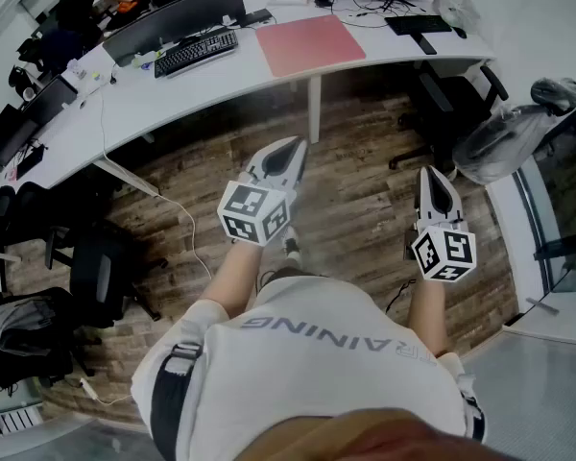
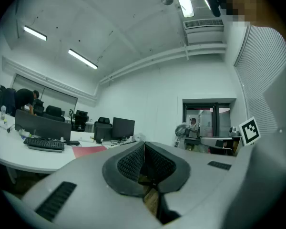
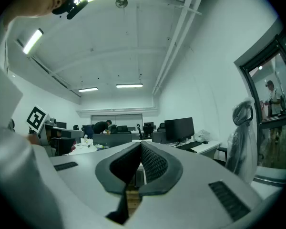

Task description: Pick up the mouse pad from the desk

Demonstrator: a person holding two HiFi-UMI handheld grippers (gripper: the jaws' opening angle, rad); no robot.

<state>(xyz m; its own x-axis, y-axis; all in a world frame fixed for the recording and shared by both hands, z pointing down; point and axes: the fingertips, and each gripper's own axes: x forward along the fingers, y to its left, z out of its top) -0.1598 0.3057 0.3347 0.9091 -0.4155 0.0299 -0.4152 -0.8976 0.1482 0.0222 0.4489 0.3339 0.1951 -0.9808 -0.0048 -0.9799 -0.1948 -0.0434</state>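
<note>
wood floor below, left gripper and right gripper held level.

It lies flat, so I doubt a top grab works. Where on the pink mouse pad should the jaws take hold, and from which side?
The mouse pad is a thin sheet lying flat on the desk, so probably grip its near edge, coming in low from the front: that edge lies close to the desk's rim, clear of the keyboard.
</note>
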